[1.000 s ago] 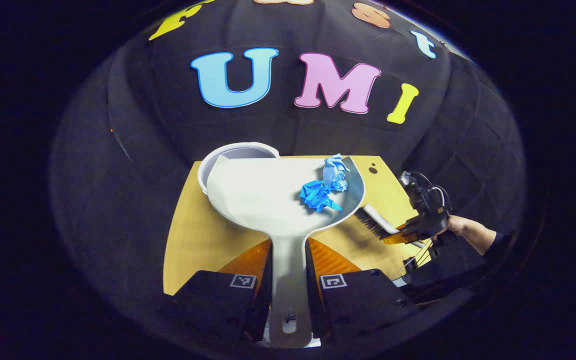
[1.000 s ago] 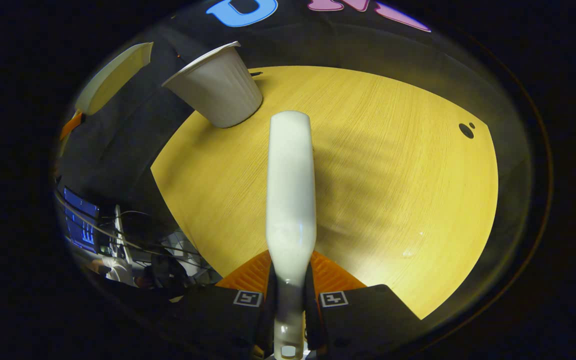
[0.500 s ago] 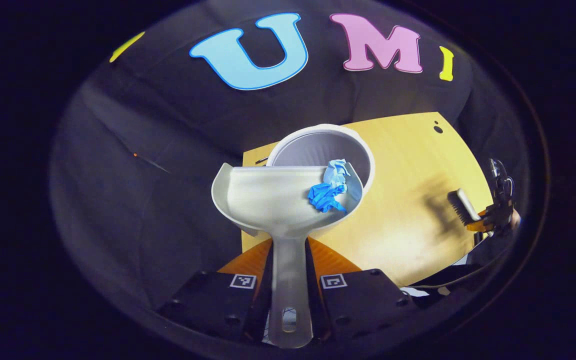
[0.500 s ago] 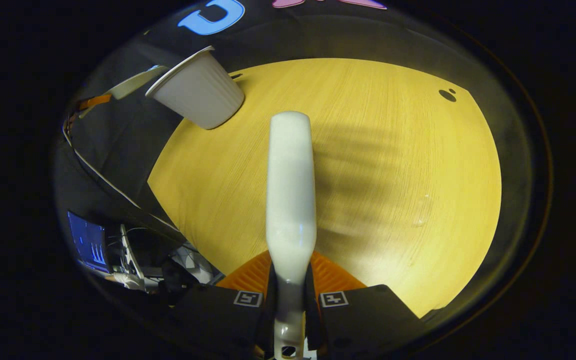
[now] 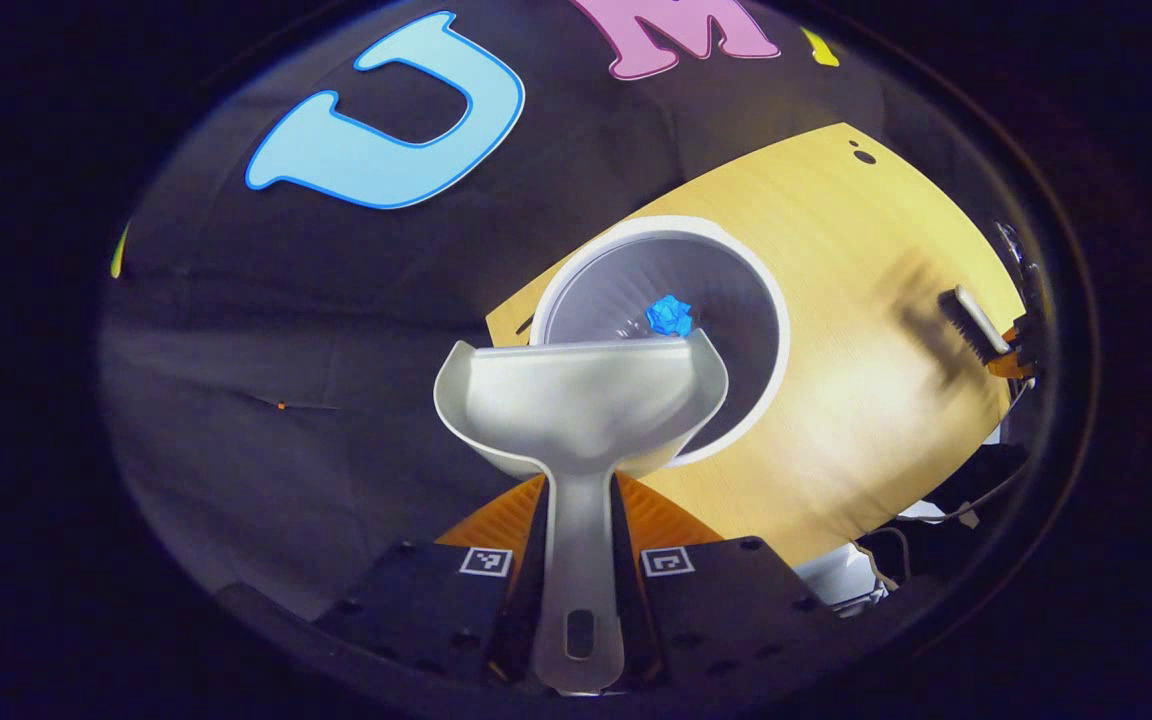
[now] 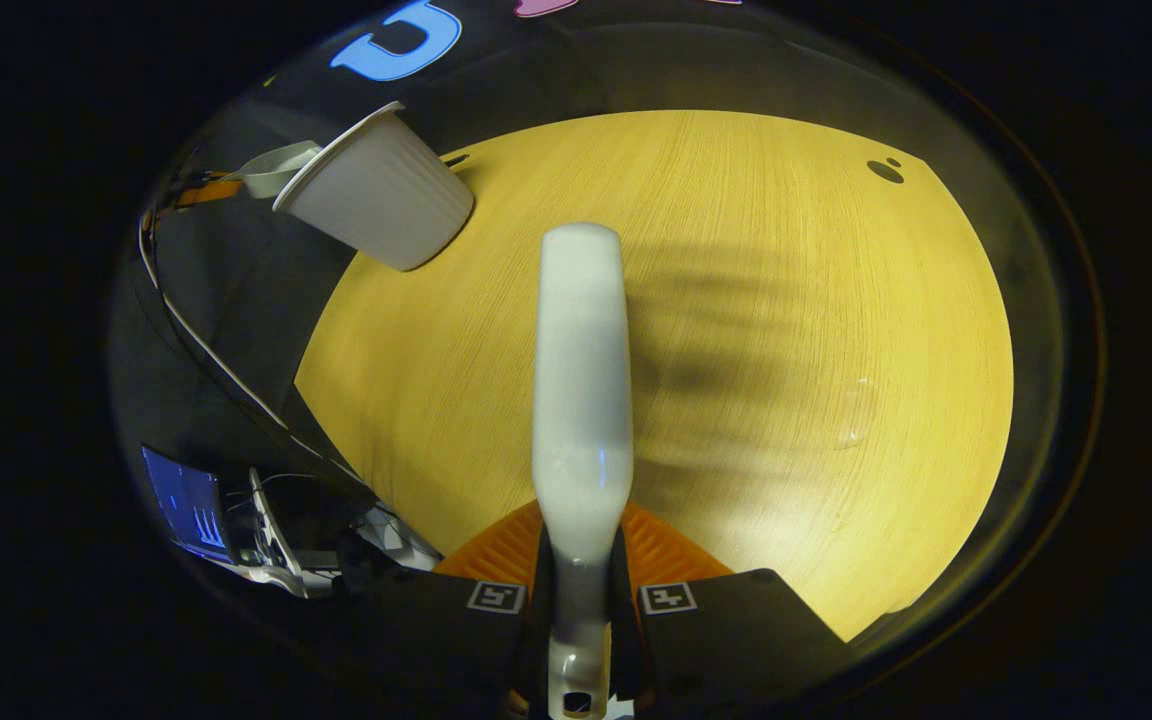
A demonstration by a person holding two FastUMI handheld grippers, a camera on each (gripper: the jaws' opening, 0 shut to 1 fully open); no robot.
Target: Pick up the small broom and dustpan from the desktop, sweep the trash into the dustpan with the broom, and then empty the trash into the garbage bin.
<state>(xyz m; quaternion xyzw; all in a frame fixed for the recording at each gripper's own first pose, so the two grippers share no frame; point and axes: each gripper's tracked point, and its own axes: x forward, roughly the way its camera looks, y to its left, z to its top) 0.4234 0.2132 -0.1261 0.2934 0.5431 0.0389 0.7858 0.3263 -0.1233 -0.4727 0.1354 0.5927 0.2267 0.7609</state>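
Dustpan (image 5: pixel 576 405) handle is pinched between the fingers of the left gripper (image 5: pixel 576 585), the two fingers pressing its flanks near the hanging-hole end. From that grip the pan runs forward and away, tipped mouth-down, its lip over the near rim of the garbage bin (image 5: pixel 771 310). The pan looks bare; a blue crumpled scrap (image 5: pixel 669 315) lies inside the bin. Judgement: the pan appears to be rigid moulded plastic, light, smooth-sided and liable to twist in the grip if held far out on the scoop, so the narrow handle is the correct purchase.

Broom (image 6: pixel 581 370) handle is likewise clamped between the fingers of the right gripper (image 6: pixel 576 610), gripped at its near end, the pale back of the head projecting forward above the desktop (image 6: pixel 786 300). Bristles face down and are hidden in the right gripper view; in the left gripper view the broom sits far to the right, well apart from the bin. Judgement: stiff handle, soft bristles, light.

The bin stands at the far left corner of the desktop. Emptying appears done.
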